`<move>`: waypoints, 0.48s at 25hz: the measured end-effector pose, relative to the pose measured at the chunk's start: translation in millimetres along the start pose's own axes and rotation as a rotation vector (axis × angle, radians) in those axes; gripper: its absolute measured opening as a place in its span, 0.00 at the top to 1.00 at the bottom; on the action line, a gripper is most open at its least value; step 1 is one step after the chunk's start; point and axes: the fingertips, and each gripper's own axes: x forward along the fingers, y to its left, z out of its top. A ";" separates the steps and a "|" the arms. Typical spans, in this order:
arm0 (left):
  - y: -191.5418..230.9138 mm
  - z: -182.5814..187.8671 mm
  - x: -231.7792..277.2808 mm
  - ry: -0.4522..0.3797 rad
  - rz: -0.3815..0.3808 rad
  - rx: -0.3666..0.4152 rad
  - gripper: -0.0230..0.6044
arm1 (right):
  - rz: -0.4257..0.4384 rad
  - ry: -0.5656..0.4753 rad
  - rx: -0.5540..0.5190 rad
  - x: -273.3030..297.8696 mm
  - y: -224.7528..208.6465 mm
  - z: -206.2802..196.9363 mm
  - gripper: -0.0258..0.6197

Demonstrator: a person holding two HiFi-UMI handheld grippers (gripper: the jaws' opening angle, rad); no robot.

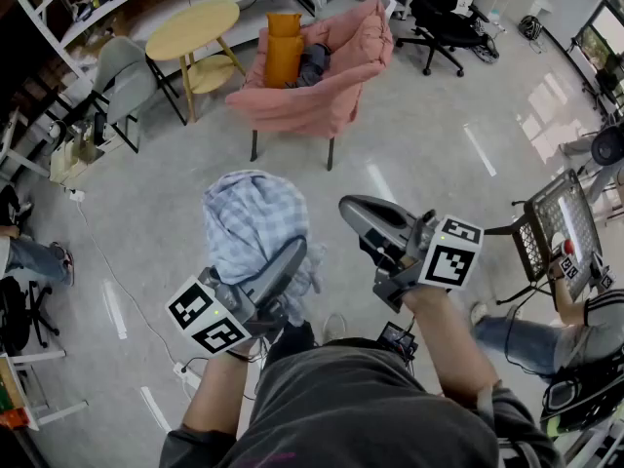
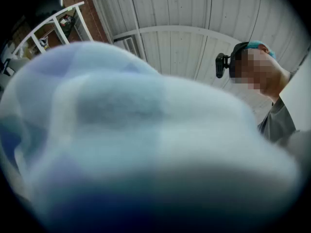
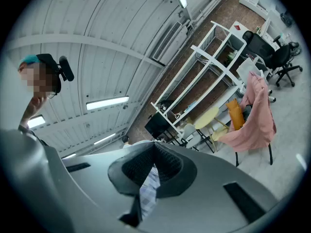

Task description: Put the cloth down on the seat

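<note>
A blue-and-white checked cloth [image 1: 252, 220] hangs bunched in the air over the floor, and my left gripper [image 1: 291, 259] is shut on its lower right part. In the left gripper view the cloth [image 2: 131, 130] fills nearly the whole picture and hides the jaws. My right gripper [image 1: 351, 210] is shut and holds nothing, just right of the cloth and apart from it. In the right gripper view its jaws [image 3: 153, 171] leave only a thin slit, with the cloth [image 3: 148, 193] showing through. The pink armchair [image 1: 322, 91] stands farther ahead, an orange cushion [image 1: 284, 47] and a dark garment [image 1: 313, 63] on its seat.
A round yellow table [image 1: 192, 29] and a grey chair [image 1: 125, 78] stand left of the armchair, a black office chair [image 1: 444, 13] behind it. A person [image 1: 561, 344] sits at the right by a wire rack [image 1: 554, 224]. A cable [image 1: 117, 286] runs across the floor at left.
</note>
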 end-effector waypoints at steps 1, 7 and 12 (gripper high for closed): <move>-0.5 -0.3 0.0 0.000 0.001 0.000 0.80 | 0.002 0.000 -0.001 -0.1 1.4 0.3 0.94; -5.4 -9.4 -3.4 0.006 0.011 -0.008 0.80 | -0.001 0.009 -0.001 -4.1 6.8 -6.5 0.94; 8.2 -6.5 -14.8 0.006 0.022 -0.015 0.80 | -0.007 0.007 0.019 10.2 4.1 -12.5 0.94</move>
